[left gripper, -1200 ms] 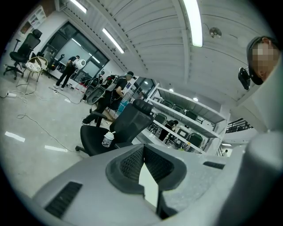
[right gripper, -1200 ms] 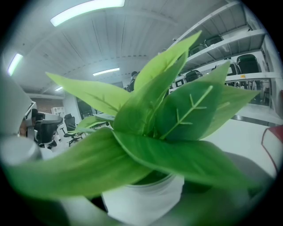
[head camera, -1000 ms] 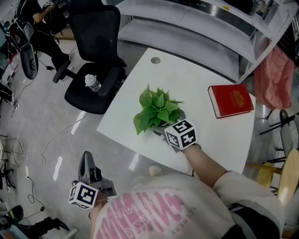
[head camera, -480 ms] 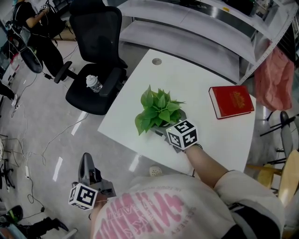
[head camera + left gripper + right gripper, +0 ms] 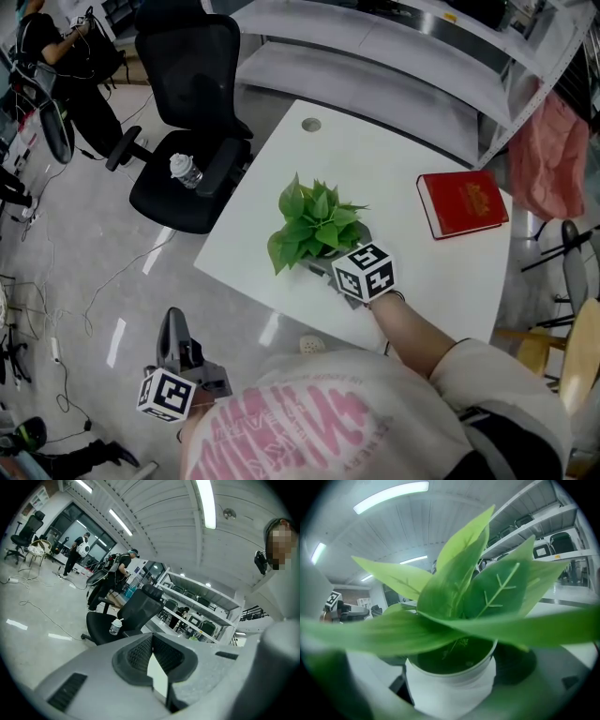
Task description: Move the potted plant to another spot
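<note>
The potted plant (image 5: pixel 314 223), broad green leaves in a white pot (image 5: pixel 450 686), stands on the white table (image 5: pixel 394 169) near its front-left edge. My right gripper (image 5: pixel 330 265) reaches in from the near side, its tips hidden under the leaves. In the right gripper view the white pot fills the space between the jaws, and a dark pad (image 5: pixel 520 665) presses its right side. My left gripper (image 5: pixel 172 319) hangs off the table at the lower left, over the floor. It holds nothing, and its ribbed pads (image 5: pixel 140 653) meet at the tips.
A red book (image 5: pixel 464 202) lies at the table's right end and a cable hole (image 5: pixel 310 124) is at the far corner. A black office chair (image 5: pixel 192 122) with a water bottle (image 5: pixel 186 168) on its seat stands left of the table. Grey shelving (image 5: pixel 394 47) runs behind, and pink cloth (image 5: pixel 553 155) hangs at the right.
Only the view shifts slightly. The plant and both grippers keep their places.
</note>
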Action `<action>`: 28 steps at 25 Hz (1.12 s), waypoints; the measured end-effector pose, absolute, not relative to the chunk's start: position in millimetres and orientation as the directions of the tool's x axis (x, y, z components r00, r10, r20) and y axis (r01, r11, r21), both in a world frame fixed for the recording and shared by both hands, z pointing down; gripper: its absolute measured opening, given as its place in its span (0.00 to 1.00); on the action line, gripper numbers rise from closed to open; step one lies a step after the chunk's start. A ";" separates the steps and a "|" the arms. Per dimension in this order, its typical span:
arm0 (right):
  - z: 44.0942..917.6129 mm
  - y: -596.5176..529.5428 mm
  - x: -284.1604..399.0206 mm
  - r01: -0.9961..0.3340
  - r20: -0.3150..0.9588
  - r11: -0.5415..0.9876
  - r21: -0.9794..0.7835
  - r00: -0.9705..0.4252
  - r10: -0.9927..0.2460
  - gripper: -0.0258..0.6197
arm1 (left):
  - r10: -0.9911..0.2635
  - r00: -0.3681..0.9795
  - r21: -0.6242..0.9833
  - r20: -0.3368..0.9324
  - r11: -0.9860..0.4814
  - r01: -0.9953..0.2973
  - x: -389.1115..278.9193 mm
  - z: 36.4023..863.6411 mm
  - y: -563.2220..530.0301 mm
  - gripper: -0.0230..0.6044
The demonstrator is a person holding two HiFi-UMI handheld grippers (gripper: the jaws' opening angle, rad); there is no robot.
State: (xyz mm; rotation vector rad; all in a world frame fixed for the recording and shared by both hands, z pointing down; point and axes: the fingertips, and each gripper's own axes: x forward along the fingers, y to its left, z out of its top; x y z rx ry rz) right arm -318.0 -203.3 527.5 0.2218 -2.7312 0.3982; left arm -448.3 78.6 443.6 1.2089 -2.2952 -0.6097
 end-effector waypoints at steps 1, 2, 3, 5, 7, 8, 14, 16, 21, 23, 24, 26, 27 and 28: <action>527.7 -203.2 -317.8 -0.205 0.381 0.948 -0.246 -0.919 -0.100 0.88 | -0.844 -0.499 0.581 0.199 0.511 -0.634 -448.3 443.7 77.9 0.04; 527.8 -203.1 -317.6 -0.204 0.380 0.947 -0.246 -0.919 -0.100 0.88 | -0.844 -0.498 0.581 0.198 0.510 -0.634 -448.3 443.5 77.2 0.04; 527.8 -203.0 -317.5 -0.205 0.382 0.947 -0.247 -0.919 -0.100 0.88 | -0.845 -0.497 0.581 0.197 0.509 -0.635 -448.6 443.4 76.5 0.04; 527.6 -203.1 -317.7 -0.213 0.394 0.945 -0.247 -0.913 -0.103 0.88 | -0.846 -0.495 0.582 0.199 0.509 -0.634 -449.8 443.2 75.5 0.04; 527.7 -203.5 -318.0 -0.230 0.421 0.941 -0.247 -0.901 -0.109 0.88 | -0.845 -0.495 0.582 0.203 0.511 -0.633 -451.6 443.0 74.8 0.04; 527.9 -203.8 -318.2 -0.236 0.432 0.940 -0.247 -0.895 -0.111 0.88 | -0.845 -0.494 0.582 0.205 0.511 -0.633 -452.2 443.2 74.4 0.04; 528.0 -203.5 -318.1 -0.244 0.445 0.937 -0.249 -0.888 -0.113 0.88 | -0.844 -0.489 0.581 0.222 0.517 -0.629 -454.8 447.4 73.8 0.04; 527.8 -204.0 -318.1 -0.249 0.443 0.936 -0.249 -0.889 -0.119 0.88 | -0.844 -0.488 0.580 0.221 0.517 -0.630 -454.9 447.6 73.2 0.04; 528.7 -204.4 -318.1 -0.256 0.441 0.934 -0.249 -0.889 -0.126 0.88 | -0.838 -0.494 0.572 0.231 0.528 -0.628 -456.1 448.6 81.0 0.04; 529.3 -205.8 -317.1 -0.257 0.442 0.934 -0.249 -0.888 -0.126 0.88 | -0.831 -0.501 0.572 0.240 0.538 -0.619 -457.3 450.7 84.8 0.04; 529.3 -206.1 -317.3 -0.258 0.443 0.933 -0.250 -0.888 -0.127 0.88 | -0.829 -0.505 0.574 0.243 0.542 -0.614 -458.4 451.4 86.4 0.04; 529.6 -205.5 -318.2 -0.261 0.445 0.931 -0.254 -0.886 -0.127 0.88 | -0.827 -0.507 0.582 0.242 0.542 -0.606 -461.3 453.1 87.9 0.04; 530.0 -205.0 -318.3 -0.264 0.448 0.930 -0.256 -0.885 -0.128 0.88 | -0.829 -0.504 0.588 0.241 0.538 -0.604 -463.0 454.5 87.2 0.04; 530.5 -204.7 -318.2 -0.267 0.451 0.929 -0.257 -0.883 -0.129 0.88 | -0.834 -0.497 0.594 0.241 0.531 -0.604 -464.7 456.3 84.9 0.04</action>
